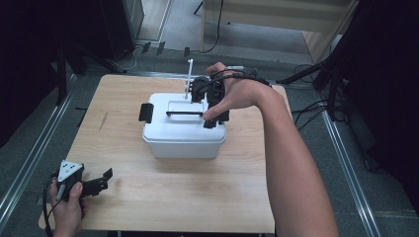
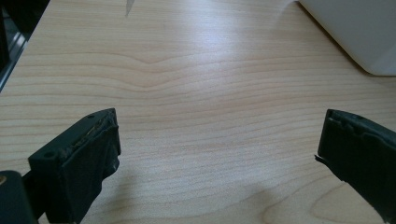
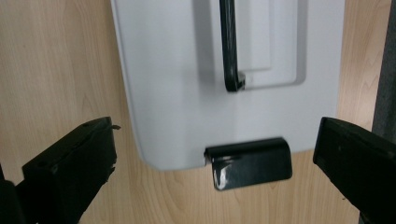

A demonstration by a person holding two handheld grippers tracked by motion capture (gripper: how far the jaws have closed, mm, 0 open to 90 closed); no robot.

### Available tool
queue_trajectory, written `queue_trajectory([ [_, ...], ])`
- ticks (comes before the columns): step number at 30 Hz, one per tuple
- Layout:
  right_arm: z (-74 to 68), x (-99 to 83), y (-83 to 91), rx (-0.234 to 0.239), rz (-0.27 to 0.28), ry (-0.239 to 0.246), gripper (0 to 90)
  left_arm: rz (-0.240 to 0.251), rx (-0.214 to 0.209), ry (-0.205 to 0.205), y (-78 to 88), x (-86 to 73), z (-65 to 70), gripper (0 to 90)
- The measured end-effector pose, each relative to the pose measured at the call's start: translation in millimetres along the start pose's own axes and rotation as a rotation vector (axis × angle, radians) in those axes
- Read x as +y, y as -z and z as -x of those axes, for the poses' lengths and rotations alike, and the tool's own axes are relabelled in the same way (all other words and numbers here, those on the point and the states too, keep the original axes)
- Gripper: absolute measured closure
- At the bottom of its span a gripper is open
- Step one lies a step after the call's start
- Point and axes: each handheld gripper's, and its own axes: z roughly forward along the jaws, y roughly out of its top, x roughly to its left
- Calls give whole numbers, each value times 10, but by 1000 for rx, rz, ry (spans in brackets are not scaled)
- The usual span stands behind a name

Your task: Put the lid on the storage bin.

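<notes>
White lidded box (image 1: 184, 129) at the middle of the wooden table (image 1: 148, 197), right gripper (image 1: 213, 101) pointing down over its right-end black latch (image 3: 250, 163), jaws wide and empty, forearm stretched forward, left gripper (image 1: 96, 185) resting low near the table's left corner, jaws wide, holding nothing.

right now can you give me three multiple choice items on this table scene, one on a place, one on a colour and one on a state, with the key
1. Where does the white box stand on the table?
A. near the middle
B. at the front left corner
C. hanging off the right edge

2. What colour is the latch at the end of the box lid?
A. red
B. black
C. yellow

3. How do the jaws of the right gripper stand?
A. shut on the latch
B. shut on the handle
C. open, apart from the latch

Key: 1 A, the high view shows bare wood all round the box. 2 B, the right gripper view shows a glossy black flap. 3 C, that view shows both jaws wide, with gaps either side of the latch.
</notes>
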Motion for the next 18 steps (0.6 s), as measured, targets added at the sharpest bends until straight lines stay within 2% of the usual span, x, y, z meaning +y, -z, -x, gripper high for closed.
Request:
queue_trajectory([
  [1,-4,-92,1,-1,-4,-12,0,0,1,0,0,0,0,0],
  [2,-4,-92,1,-1,-4,-12,0,0,1,0,0,0,0,0],
  [6,2,-279,4,-5,-5,-30,0,0,3,0,-2,1,3,0],
  [9,0,-470,8,-1,-10,-60,0,-2,3,0,-2,1,4,0],
  [14,7,-638,19,1,-4,-76,0,-2,3,0,-1,1,1,0],
  [17,-11,-789,37,2,-1,-110,0,-2,3,0,-2,1,4,0],
  [18,-11,-789,37,2,-1,-110,0,-2,3,0,-2,1,4,0],
])
